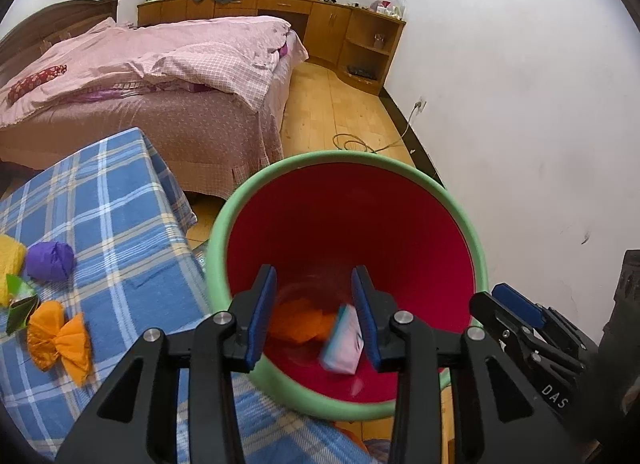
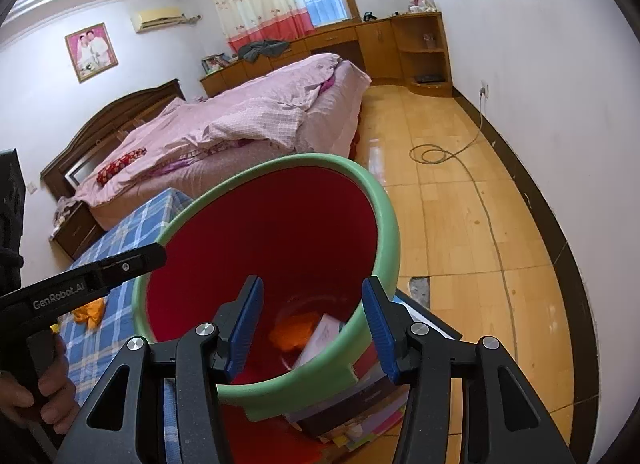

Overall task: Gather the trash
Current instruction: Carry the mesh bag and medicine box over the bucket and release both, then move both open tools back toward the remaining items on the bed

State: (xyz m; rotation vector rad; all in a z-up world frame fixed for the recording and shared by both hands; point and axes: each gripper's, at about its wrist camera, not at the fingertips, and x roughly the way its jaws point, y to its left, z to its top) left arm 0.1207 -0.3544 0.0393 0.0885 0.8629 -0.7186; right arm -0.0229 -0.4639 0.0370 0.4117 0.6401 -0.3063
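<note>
A red bin with a green rim (image 1: pixel 452 200) stands beside the blue plaid table (image 1: pixel 120 192); it also shows in the right wrist view (image 2: pixel 384 200). My left gripper (image 1: pixel 316 314) is open over the bin's mouth. A pink and white packet (image 1: pixel 344 340) is blurred in the air just below its fingers, above orange paper (image 1: pixel 296 320) on the bin's bottom. My right gripper (image 2: pixel 310 324) is open and empty over the bin's near rim. The packet (image 2: pixel 322 338) and orange paper (image 2: pixel 294 330) show inside. On the table lie a purple paper ball (image 1: pixel 51 261), an orange paper wad (image 1: pixel 60 338), a yellow wad (image 1: pixel 10 264) and a green wrapper (image 1: pixel 18 300).
A bed with pink bedding (image 1: pixel 160 64) stands behind the table. Wooden cabinets (image 1: pixel 332 28) line the far wall. A cable (image 2: pixel 436 154) lies coiled on the wooden floor. Books and boxes (image 2: pixel 360 404) sit under the bin's right side. A white wall (image 1: pixel 520 104) runs on the right.
</note>
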